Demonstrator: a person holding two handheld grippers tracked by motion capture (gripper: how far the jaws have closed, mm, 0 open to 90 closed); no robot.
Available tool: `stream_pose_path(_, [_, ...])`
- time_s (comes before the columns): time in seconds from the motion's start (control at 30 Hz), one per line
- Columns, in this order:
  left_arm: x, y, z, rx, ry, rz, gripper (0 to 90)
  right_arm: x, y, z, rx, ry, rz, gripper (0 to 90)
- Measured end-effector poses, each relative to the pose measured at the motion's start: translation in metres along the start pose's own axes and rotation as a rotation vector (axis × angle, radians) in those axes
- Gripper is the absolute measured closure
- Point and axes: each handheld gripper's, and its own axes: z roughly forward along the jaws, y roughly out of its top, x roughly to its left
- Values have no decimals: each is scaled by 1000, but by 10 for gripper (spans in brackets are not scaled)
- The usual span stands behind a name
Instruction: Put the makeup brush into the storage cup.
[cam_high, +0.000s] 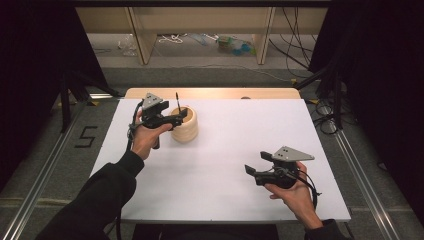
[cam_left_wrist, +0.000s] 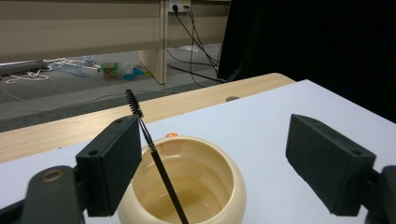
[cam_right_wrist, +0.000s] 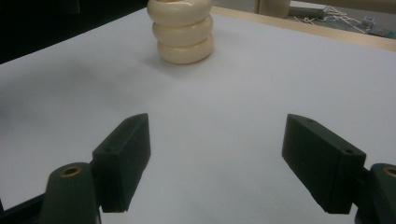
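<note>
A cream ribbed cup (cam_high: 185, 126) stands on the white table sheet (cam_high: 235, 145), left of the middle and toward the far side. A thin black brush (cam_high: 178, 102) with a bristled tip leans upright inside it. My left gripper (cam_high: 176, 119) hovers at the cup's rim. In the left gripper view its jaws stand wide apart over the cup (cam_left_wrist: 236, 186), and the brush (cam_left_wrist: 159, 163) rises just beside the left jaw's inner face, with neither pad pressing on it. My right gripper (cam_high: 256, 163) rests low near the front right, open with nothing between its jaws (cam_right_wrist: 217, 130), and points toward the cup (cam_right_wrist: 184, 32).
A small orange bit (cam_left_wrist: 171, 135) shows just past the cup's far rim. The wooden table edge (cam_high: 210, 93) runs along the back. Beyond it are table legs, cables and loose items on the floor (cam_high: 230, 45). Dark curtains flank both sides.
</note>
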Motion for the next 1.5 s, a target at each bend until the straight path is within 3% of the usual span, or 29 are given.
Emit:
stream_pose_path(0.23, [0,-2,-9,-8,-15,-18,170,0,0,0,2,-1,1,250])
stream_pose_path(0.4, [-1,0,-14,-20,-16,-11,169,0,0,2,-16,2,0,250])
stream_pose_path(0.5, [-1,-1,-17,-25,-25,-8,172,0,0,0,1,-1,0,250])
stream_pose_path(0.77, [0,-11,-25,-5,-31,-24,173,0,0,0,1,-2,-3,250])
stream_pose_path(1.43, [-3,-28,-49,-3,-64,-2,176,1,0,0,-3,8,13,249])
stream_pose_path(1.5, [-3,-29,-52,-1,-70,7,176,0,0,1,-29,-4,-1,247])
